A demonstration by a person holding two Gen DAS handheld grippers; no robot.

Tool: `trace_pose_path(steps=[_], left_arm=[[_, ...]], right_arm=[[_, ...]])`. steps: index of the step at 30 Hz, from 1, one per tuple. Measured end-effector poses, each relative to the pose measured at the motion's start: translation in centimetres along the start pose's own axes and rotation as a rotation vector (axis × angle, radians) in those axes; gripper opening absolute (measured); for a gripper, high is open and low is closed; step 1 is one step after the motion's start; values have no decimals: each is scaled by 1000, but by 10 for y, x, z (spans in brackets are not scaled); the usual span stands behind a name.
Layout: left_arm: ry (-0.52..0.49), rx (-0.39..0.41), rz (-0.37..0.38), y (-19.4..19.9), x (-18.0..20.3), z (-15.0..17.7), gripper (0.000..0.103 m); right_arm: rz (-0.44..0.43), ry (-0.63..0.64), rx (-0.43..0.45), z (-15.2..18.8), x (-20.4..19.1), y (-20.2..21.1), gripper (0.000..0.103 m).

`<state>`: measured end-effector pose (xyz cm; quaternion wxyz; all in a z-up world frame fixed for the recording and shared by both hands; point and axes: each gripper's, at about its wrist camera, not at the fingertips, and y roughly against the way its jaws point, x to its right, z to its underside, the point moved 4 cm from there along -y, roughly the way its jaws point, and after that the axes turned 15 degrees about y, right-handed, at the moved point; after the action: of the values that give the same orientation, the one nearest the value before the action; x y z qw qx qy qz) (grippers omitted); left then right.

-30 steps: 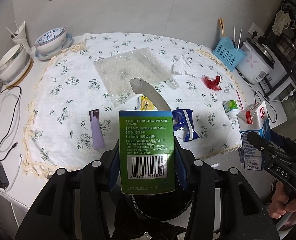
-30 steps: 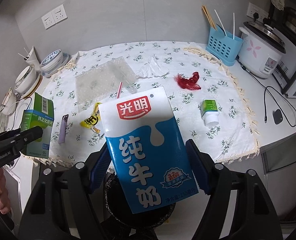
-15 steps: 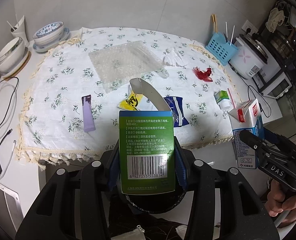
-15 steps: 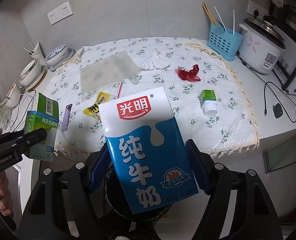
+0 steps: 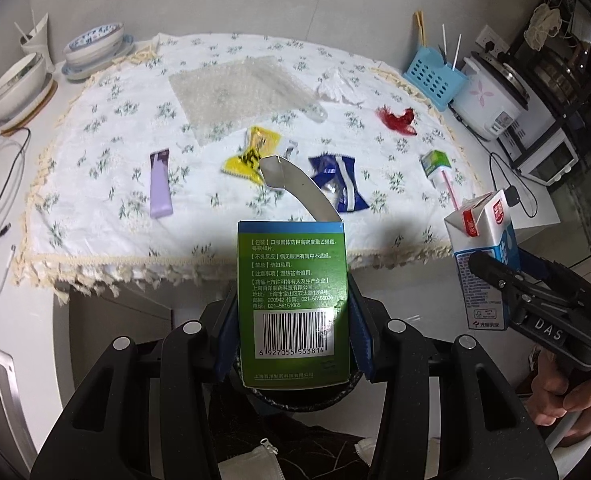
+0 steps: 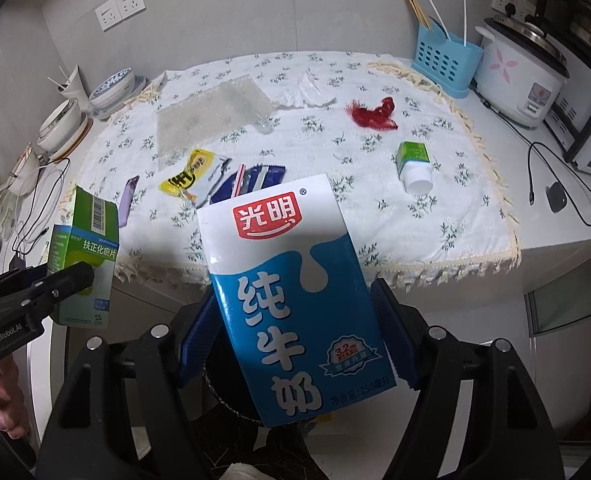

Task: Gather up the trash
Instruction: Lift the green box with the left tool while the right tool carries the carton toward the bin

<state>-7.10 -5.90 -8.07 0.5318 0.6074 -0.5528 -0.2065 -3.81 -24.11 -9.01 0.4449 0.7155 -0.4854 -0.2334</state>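
Left gripper [image 5: 293, 344] is clamping the green medicine box [image 5: 293, 304], right gripper [image 6: 295, 340] clamping the milk carton [image 6: 291, 300]; both are hanging upright directly over the dark bin [image 5: 295, 394] below the counter's front edge.

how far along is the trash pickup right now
Nothing shows as binned yet. In hand: the left gripper clamps a green box and the right gripper a milk carton, both above a dark bin. Left on the tablecloth: bubble wrap, yellow wrapper, blue wrapper, purple tube, tissue, red scrap, small carton.
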Motion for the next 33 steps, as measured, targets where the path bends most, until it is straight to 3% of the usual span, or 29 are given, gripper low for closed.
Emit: trace_pose_path(steps=[33], left_arm=[[-4,-92,-85,-81,-27,66,45]], right_arm=[[-53,-12,-115,74,-10,-77,70]])
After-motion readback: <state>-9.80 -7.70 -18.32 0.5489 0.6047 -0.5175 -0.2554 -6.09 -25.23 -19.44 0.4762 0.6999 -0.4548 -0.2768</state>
